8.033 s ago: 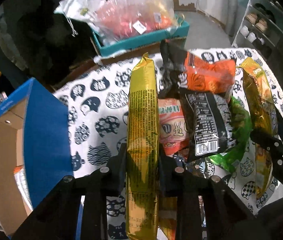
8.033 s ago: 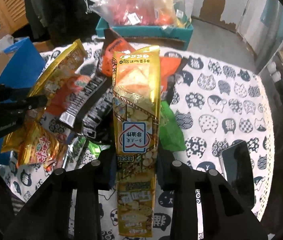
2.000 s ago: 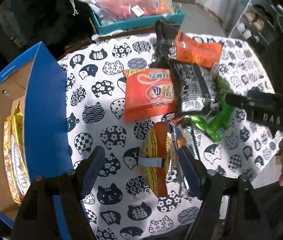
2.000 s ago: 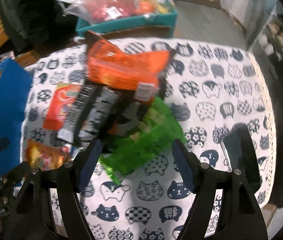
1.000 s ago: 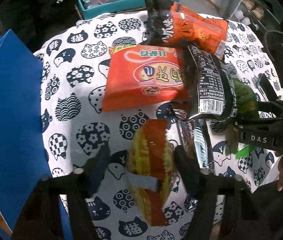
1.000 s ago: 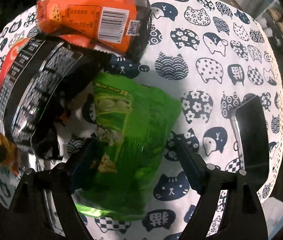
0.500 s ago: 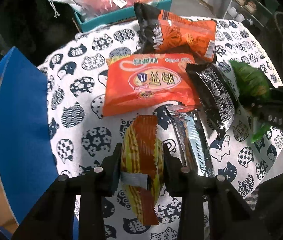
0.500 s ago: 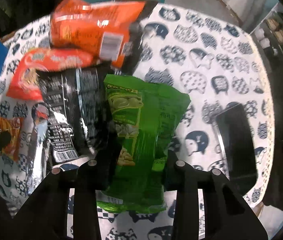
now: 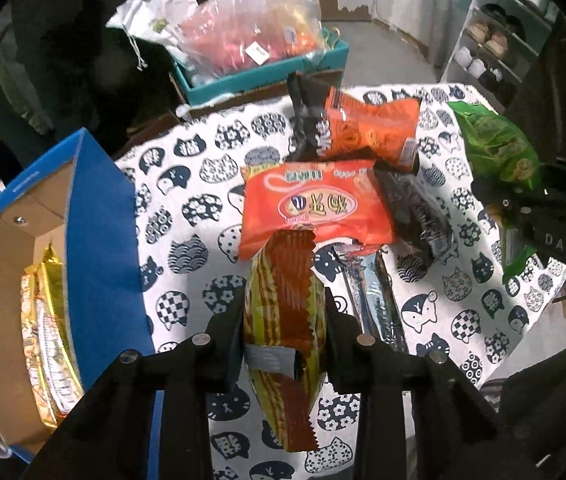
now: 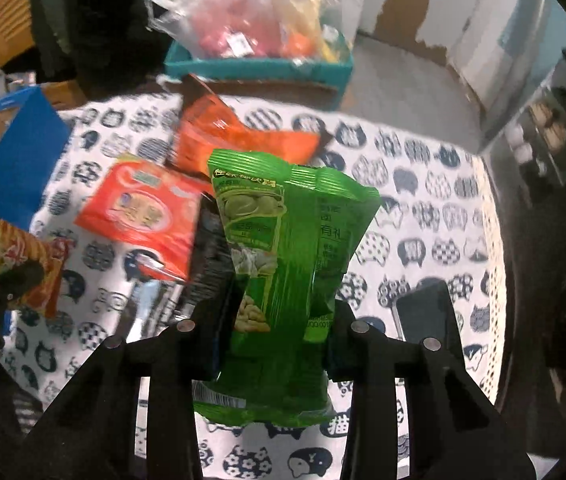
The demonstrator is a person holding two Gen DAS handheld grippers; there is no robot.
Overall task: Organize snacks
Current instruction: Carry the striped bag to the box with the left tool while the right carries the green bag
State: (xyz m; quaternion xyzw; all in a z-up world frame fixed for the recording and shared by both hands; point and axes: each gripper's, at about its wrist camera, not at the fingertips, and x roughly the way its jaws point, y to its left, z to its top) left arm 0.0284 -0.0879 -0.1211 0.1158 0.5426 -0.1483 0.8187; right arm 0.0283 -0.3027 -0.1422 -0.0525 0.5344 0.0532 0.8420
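Note:
My left gripper (image 9: 283, 320) is shut on a red and yellow striped snack bag (image 9: 287, 320) and holds it above the cat-print tablecloth (image 9: 187, 208). My right gripper (image 10: 279, 308) is shut on a green snack bag (image 10: 283, 264), lifted off the table; this bag also shows at the right of the left wrist view (image 9: 499, 148). On the cloth lie a red-orange packet (image 9: 315, 204), an orange and black bag (image 9: 363, 128), a black bag (image 9: 415, 212) and a silver packet (image 9: 379, 308). A blue cardboard box (image 9: 99, 232) at the left holds gold packets (image 9: 43, 320).
A teal box (image 9: 267, 76) with clear plastic bags of goods stands behind the table. A dark phone (image 10: 427, 316) lies on the cloth at the right. A shoe shelf (image 9: 503, 40) stands at the far right.
Both grippers closed on their bags and lifted them: the left took the striped bag, the right took the green bag off the pile. The gold packets held earlier now lie in the blue box.

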